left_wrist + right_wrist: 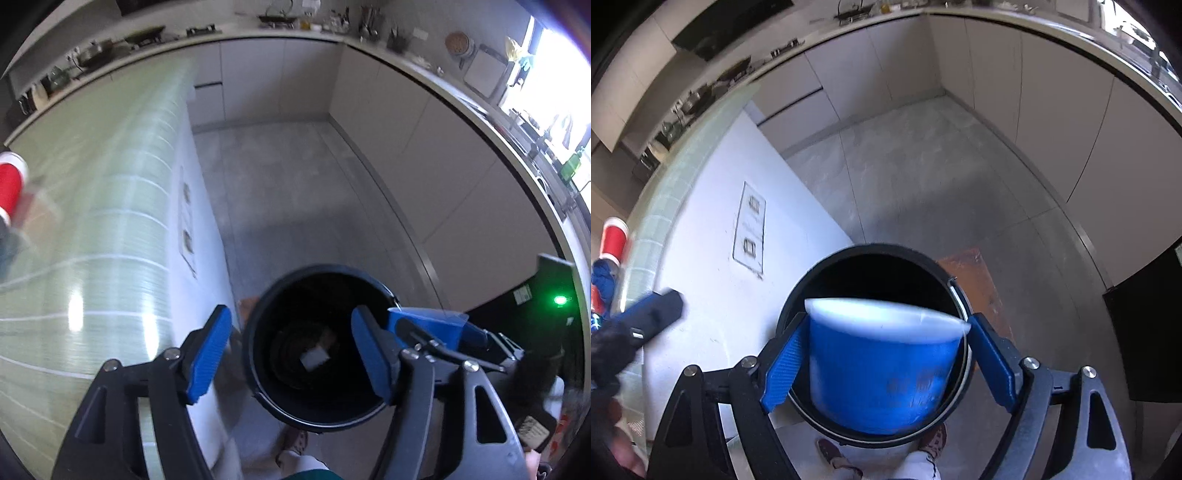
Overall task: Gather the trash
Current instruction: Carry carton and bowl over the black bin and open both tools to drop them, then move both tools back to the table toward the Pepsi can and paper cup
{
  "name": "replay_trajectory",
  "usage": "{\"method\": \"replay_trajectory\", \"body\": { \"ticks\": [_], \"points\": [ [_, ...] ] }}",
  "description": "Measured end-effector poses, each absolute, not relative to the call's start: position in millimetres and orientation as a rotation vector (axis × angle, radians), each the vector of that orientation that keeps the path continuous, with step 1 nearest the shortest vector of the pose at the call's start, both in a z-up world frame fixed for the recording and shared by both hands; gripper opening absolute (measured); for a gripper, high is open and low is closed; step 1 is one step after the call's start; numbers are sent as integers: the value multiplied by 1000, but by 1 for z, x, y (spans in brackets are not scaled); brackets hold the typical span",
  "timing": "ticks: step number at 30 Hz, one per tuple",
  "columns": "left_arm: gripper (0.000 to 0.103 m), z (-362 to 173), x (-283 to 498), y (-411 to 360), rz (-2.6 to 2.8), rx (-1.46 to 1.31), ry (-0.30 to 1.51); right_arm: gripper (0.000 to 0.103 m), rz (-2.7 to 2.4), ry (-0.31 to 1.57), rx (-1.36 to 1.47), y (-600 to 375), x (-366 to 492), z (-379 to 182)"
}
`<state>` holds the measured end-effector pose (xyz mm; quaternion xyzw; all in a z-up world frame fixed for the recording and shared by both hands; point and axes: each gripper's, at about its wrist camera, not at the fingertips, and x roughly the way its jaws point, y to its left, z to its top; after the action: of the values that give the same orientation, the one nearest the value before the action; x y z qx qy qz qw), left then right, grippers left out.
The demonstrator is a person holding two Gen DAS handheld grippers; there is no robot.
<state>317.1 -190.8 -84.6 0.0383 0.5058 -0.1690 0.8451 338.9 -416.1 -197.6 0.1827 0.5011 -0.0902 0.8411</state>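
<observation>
We hold a blue plastic cup (882, 373) over the round black bin (827, 273) in our right gripper (886, 365), our left gripper (291, 354) is wide and empty, and next we let go.

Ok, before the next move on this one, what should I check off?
1. Blue cup above the black bin: ok.
2. Right hand-held gripper pads pressing the blue cup: cannot tell, the cup is blurred.
3. Left hand-held gripper open and empty: ok.
4. White scrap inside the bin: ok.
5. Red cup collected: not ok, it is outside the bin.
</observation>
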Motion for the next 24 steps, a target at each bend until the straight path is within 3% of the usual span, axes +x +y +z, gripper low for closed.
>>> {"method": "replay_trajectory", "body": {
  "ticks": [14,24],
  "points": [
    [69,-34,304,-145,-375,38,983,88,-246,915,355,-375,314,-127],
    [69,-1,291,-29,-294,-3,910,88,-154,828,309,-257,314,-69]
  ]
}}
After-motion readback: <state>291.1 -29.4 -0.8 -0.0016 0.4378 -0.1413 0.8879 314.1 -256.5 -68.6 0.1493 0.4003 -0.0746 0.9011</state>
